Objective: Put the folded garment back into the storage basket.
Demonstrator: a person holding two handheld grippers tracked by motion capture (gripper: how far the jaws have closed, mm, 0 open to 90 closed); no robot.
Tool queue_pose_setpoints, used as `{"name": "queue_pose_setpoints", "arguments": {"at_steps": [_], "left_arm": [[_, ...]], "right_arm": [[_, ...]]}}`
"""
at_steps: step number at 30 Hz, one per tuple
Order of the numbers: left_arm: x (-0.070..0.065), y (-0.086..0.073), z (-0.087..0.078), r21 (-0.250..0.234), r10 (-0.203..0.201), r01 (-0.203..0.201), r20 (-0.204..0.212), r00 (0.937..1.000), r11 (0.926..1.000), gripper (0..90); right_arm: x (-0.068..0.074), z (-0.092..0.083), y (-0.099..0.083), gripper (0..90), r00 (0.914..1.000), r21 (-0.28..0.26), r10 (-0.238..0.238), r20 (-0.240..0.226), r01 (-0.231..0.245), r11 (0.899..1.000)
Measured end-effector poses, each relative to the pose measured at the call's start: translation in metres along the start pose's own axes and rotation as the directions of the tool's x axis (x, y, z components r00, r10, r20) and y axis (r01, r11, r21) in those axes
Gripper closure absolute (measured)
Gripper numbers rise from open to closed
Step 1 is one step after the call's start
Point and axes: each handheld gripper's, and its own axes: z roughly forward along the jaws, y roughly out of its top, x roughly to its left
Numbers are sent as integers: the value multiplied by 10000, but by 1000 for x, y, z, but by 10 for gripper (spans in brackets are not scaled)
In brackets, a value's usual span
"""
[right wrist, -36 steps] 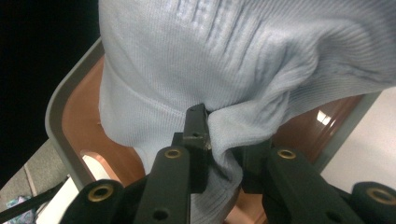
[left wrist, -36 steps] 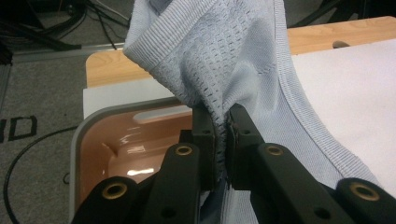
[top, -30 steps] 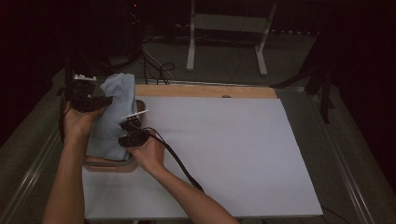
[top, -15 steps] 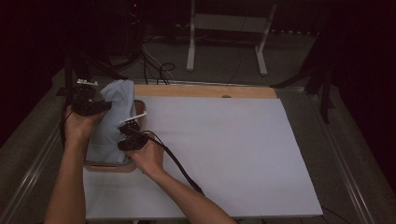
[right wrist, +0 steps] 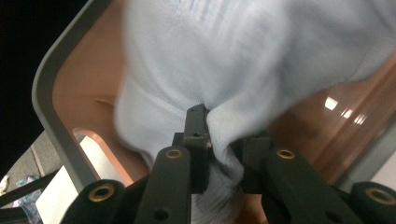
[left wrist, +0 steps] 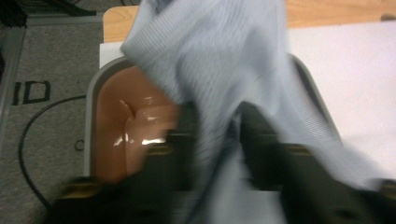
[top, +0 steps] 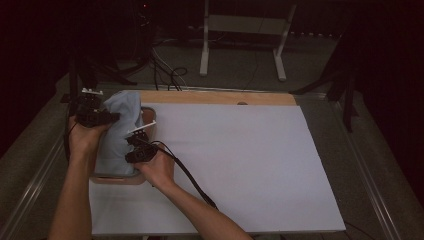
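A light blue cloth [top: 120,131] lies bunched in a brown tray with a grey rim [top: 118,179] at the table's left. My left gripper [top: 107,117] hovers at the tray's far left. Its jaws have just been opening, and in the left gripper view [left wrist: 217,140] they stand apart with the cloth [left wrist: 219,56] hanging loosely between them above the tray [left wrist: 112,135]. My right gripper [top: 135,148] is at the tray's right side. The right gripper view shows it [right wrist: 224,140] shut on a pinched fold of the cloth [right wrist: 224,60] over the tray [right wrist: 60,70].
A large white sheet [top: 240,160] covers the table, with a wooden board edge [top: 220,97] at the back. A black cable [top: 190,177] trails from the right gripper along the forearm. Metal rails [top: 30,185] run along the table sides, and a white stand [top: 240,40] is behind it.
Both hands stay nearly in place over the tray. The right gripper has edged slightly toward the near left with its fold of cloth.
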Motion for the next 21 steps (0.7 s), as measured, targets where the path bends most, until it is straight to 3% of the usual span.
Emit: {"name": "queue_pose_setpoints", "arguments": {"at_steps": [2,4,7,11,16,21], "left_arm": [[-3,2,-1,-202,65,-66,-57,10000,9998,368],[-5,3,-1,-233,121,-125,-163,9998,9997,293],[-10,1,3,-197,262,-262,-34,9997,9995,277],[-13,0,4,-104,428,-428,15,9991,9990,306],[-20,-7,11,188,716,-723,380,9967,9972,423],[-25,-16,25,835,917,-978,733,9931,9917,533]], "right_arm": [[0,1,0,773,10000,34,66,-1,-66,10000],[-1,2,0,773,9999,80,158,-30,-158,9998],[-1,2,0,772,9999,84,148,-27,-148,9999],[-1,2,0,772,9998,104,185,-44,-184,9998],[-1,-1,2,773,9998,-17,184,-92,-184,9998],[-1,-6,5,776,9998,-287,119,-162,-124,9995]]}}
